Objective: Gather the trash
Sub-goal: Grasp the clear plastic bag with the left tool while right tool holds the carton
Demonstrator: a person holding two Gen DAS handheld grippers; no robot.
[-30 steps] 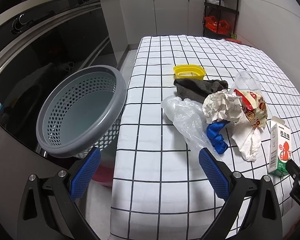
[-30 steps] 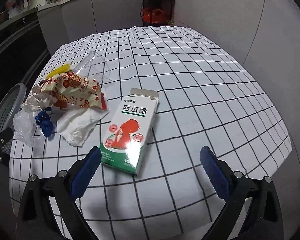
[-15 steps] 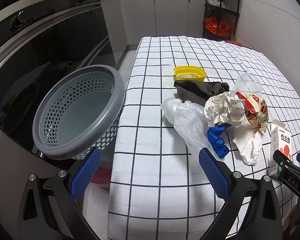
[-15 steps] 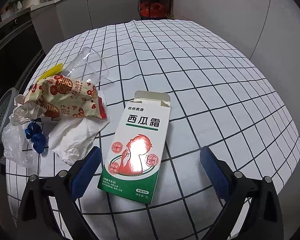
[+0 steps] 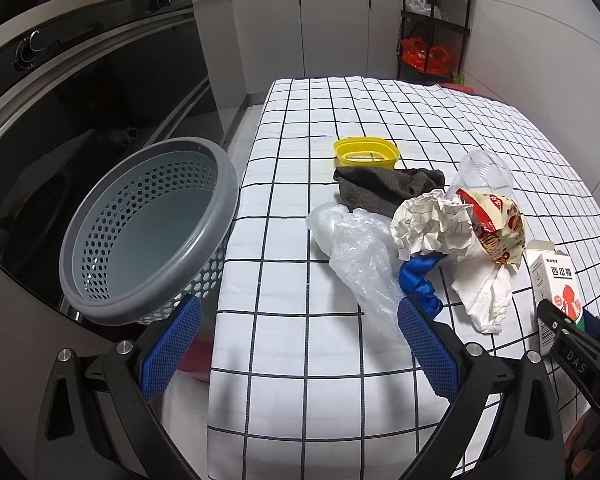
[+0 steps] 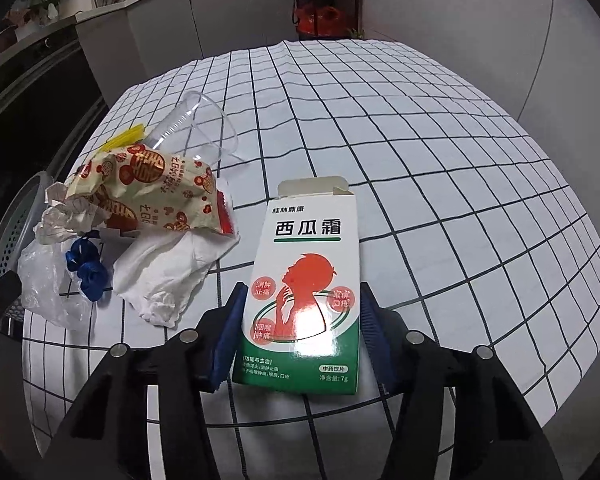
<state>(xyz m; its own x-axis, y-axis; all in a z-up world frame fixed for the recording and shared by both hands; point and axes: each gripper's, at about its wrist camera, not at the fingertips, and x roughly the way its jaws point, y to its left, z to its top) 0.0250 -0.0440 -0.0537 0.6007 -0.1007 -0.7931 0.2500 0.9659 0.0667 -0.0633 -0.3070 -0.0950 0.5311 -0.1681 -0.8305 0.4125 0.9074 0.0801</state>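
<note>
Here the carton (image 6: pixel 304 288) lies flat, open flap pointing away.

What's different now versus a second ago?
The right hand-held gripper has moved in over the medicine box and its jaws have just been closing, now against the box's two sides. The left hand-held gripper stays open near the basket; the trash pile hasn't shifted.

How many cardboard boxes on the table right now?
1. The medicine box lies flat at the table's near edge, between the right gripper's jaws, right of the trash pile. Others could be hidden under the pile.
</note>
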